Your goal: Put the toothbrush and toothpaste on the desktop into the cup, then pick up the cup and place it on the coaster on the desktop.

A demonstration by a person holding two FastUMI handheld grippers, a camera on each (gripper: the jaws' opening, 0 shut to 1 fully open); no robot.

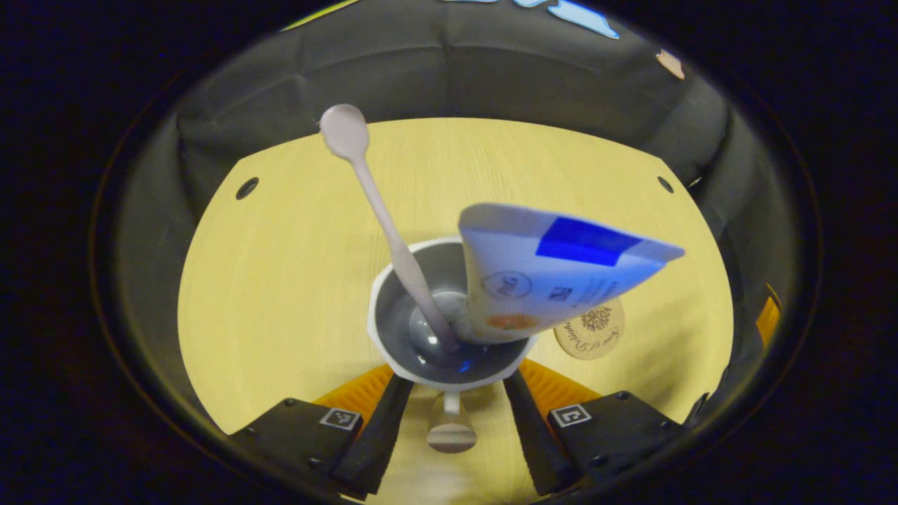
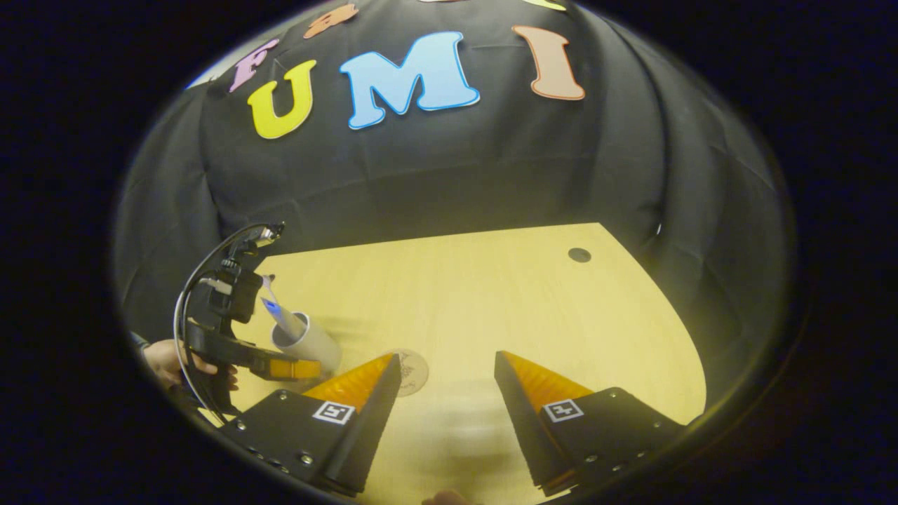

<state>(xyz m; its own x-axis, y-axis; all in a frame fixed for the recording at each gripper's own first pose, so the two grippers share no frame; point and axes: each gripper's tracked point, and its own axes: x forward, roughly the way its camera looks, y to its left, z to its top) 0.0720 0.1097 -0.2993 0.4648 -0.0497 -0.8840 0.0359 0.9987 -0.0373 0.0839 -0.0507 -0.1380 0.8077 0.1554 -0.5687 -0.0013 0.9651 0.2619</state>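
the cup point(image 1: 449, 330), holding the toothbrush point(image 1: 382, 210) and toothpaste point(image 1: 554, 270), sits clamped between the left tongs point(image 1: 452, 389), with the coaster point(image 1: 591, 328) on the desk point(image 1: 280, 280) just beside it, while the right tongs point(image 2: 447, 379) gape wide, holding nothing, near that coaster.

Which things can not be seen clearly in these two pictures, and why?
- Left gripper view: the coaster is partly covered by the toothpaste.
- Left gripper view: the cup hides where the left hand-held gripper fingers meet its wall.
- Right gripper view: the cup and toothbrush are too small for detail.
- Right gripper view: the right hand-held gripper finger covers part of the coaster.
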